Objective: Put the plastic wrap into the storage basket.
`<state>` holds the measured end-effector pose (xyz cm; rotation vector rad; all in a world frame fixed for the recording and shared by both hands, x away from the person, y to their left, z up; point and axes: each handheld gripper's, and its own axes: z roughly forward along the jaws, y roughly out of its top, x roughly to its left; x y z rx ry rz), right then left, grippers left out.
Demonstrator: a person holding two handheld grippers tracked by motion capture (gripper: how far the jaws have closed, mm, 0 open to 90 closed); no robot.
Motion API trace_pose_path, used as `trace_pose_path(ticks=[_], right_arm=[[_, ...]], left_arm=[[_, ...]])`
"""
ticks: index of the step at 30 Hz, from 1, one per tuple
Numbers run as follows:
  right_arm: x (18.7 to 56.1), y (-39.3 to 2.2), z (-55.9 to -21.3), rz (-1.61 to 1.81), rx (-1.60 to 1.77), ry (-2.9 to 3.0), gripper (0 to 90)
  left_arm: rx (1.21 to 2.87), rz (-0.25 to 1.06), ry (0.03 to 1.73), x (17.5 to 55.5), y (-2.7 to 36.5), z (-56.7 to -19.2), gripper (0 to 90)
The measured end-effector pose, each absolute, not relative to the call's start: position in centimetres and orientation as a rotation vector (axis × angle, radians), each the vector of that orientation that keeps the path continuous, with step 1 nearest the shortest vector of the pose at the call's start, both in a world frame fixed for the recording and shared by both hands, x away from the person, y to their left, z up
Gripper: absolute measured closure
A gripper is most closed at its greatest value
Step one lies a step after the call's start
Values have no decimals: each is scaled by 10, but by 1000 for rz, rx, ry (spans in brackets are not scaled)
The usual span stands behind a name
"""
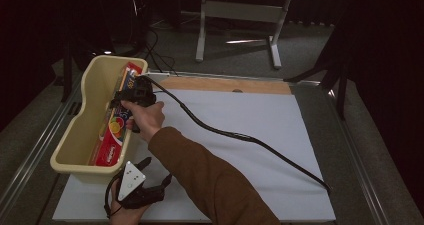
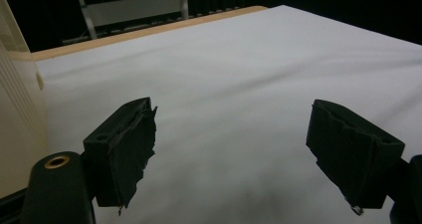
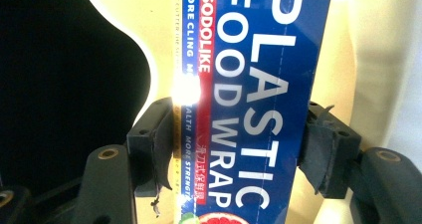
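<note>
Item: long blue-and-red cardboard box of plastic food wrap (image 3: 259, 104), printed with white lettering and fruit pictures.
Location of item: lying lengthwise inside the cream plastic oblong tub (image 1: 75, 135), at the left edge of the white-covered table (image 1: 260, 135); in the high view the box (image 1: 116, 130) runs nearly the tub's full length.
Right gripper (image 3: 239, 144): reached down into the tub, held by the person's right hand (image 1: 145, 117) in a brown sleeve (image 1: 210, 180); its black cable (image 1: 240, 135) trails across the table to the right.
Right jaws: standing one on each long side of the box, at or very near its edges; whether the pads press on the cardboard cannot be told.
Left gripper (image 2: 231, 154): near the tub's front corner at the table's near edge, also seen in the high view (image 1: 140, 187).
Left jaws: wide apart, nothing between them, bare white cloth beyond.
Done so far, judged: the box sits within the tub walls, so the box and tub are together.
Left to do, judged: either a firm clamp and lift out, or a clean withdrawal of the right gripper; the pictures do not settle which.
Risk: box edge catching the tub wall if moved at a tilt.
</note>
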<state>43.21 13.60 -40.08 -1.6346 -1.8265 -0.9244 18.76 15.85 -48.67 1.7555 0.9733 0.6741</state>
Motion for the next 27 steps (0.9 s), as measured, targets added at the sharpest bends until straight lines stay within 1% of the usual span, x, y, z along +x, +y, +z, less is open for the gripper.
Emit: trace_pose_path(ticks=[3,4,6,9,17,18,19,22,25,27], right_arm=[[431,135,-399,-934,-1617,-1829,345],[430,134,-396,-934,-1619,-1812,309],[428,132,-389,-953,-1594,-1823,320],[428,127,-384,-940,-1565,-1877,338],[425,111,-387,-907,-1398,-2031,381],[425,109,-387,-919,-1357,-2061,377],[424,108,-387,-928,-1326,-2090,350],[424,104,-386,-921,-1209,-2238,313],[425,97,-385,-908,-1145,-2327,319],[420,83,-383,-1039,-1094,-2401,299]], left_arm=[[1753,687,990,188,160,-487,183],[1745,685,994,189,162,-486,183],[1746,683,992,188,162,-486,195],[1754,677,991,188,160,-487,186],[1756,675,986,190,159,-487,185],[1757,675,986,190,159,-487,185],[1757,676,985,190,159,-487,184],[1758,676,985,190,159,-487,184],[1755,676,985,190,159,-487,184],[1755,679,983,189,158,-487,184]])
